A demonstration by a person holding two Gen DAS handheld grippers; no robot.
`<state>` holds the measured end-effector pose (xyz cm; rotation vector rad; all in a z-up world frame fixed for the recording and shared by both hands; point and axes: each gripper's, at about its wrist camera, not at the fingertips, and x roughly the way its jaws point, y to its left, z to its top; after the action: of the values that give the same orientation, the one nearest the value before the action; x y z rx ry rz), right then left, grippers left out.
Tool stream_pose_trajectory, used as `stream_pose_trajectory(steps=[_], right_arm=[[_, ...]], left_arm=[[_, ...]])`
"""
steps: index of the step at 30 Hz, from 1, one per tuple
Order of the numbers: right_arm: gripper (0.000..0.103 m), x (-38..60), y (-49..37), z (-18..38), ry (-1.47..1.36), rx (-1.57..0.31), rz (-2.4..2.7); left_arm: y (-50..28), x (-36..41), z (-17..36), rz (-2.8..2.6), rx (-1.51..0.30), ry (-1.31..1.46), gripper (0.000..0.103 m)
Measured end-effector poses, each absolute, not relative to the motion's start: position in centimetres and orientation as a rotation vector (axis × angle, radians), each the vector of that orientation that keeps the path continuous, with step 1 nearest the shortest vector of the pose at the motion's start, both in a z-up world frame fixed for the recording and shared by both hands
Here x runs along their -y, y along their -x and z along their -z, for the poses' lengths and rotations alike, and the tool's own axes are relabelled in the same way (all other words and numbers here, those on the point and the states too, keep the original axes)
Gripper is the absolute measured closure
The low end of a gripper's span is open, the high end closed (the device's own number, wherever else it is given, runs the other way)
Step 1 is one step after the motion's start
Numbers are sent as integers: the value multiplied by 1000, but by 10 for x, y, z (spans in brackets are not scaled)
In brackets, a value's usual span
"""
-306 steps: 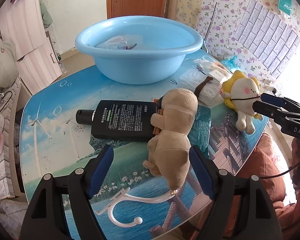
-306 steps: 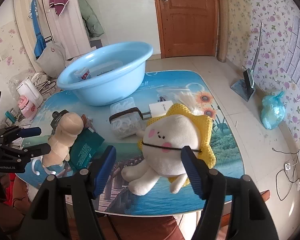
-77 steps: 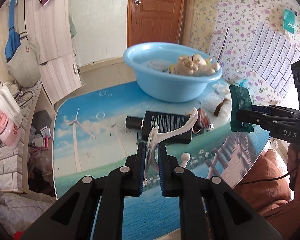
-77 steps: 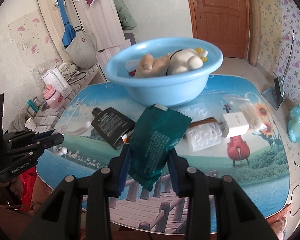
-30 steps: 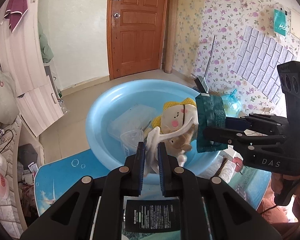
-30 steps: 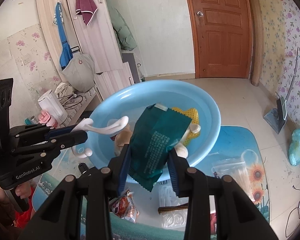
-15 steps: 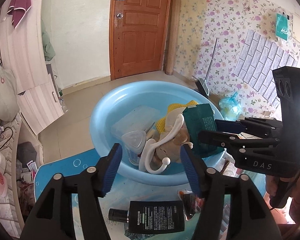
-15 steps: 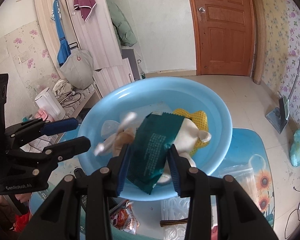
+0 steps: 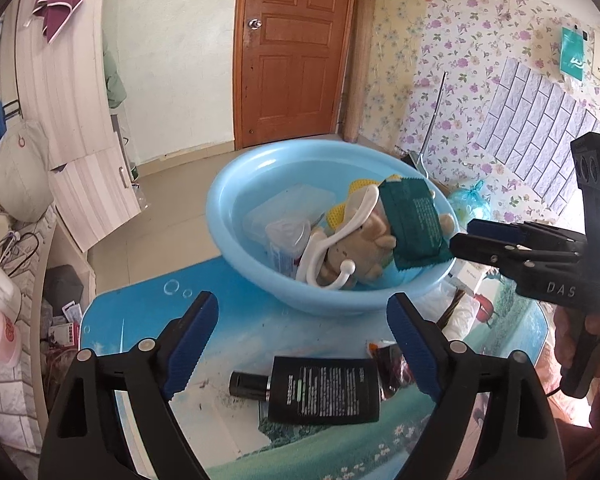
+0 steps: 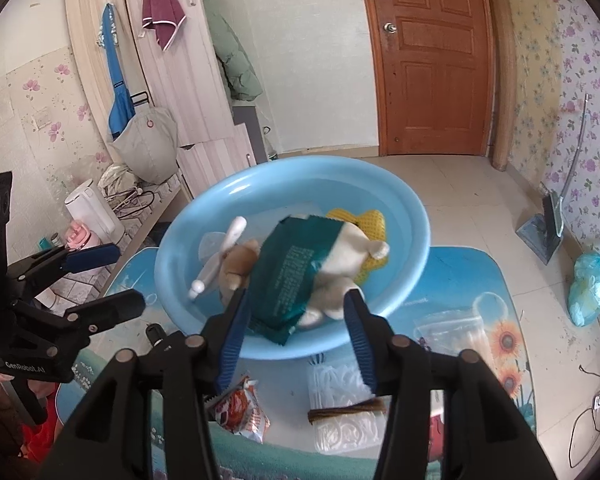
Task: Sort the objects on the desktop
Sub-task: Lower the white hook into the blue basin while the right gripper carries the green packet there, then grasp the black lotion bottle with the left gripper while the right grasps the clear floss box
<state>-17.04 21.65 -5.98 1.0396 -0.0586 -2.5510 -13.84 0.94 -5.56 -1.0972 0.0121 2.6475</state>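
Observation:
A light blue basin stands on the table. In it lie a brown plush and a yellow-and-white plush. A white hook rests across them. My left gripper hangs in front of the basin with its jaws opening wide and nothing between them. My right gripper is over the basin's near rim, jaws opening. The green packet, blurred, sits loose between them on the plush toys, clear of the right pad.
On the table before the basin lie a black bottle, a red snack packet, a clear plastic box with a brown band and a clear bag. A person's hand holds the right gripper.
My left jaws went from shut on the white hook to wide open, and the hook dropped into the basin. My right jaws widened and the green packet slid down onto the toys.

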Motion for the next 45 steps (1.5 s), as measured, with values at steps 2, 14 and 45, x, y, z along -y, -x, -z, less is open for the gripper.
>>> stream_pose_trajectory(steps=[2,14,45], right_arm=[[53,-223,168,63,-1062,70,2560],[52,-247,155,93,-1206,87,2576],[37,-231,148,136,-1352,-58,2460]], left_arm=[[135,-7,59,-2647,-9,1113,17],[115,0,96,-2606,-4,1259,16],[123,-31,148,-2468,-42,1425,10]])
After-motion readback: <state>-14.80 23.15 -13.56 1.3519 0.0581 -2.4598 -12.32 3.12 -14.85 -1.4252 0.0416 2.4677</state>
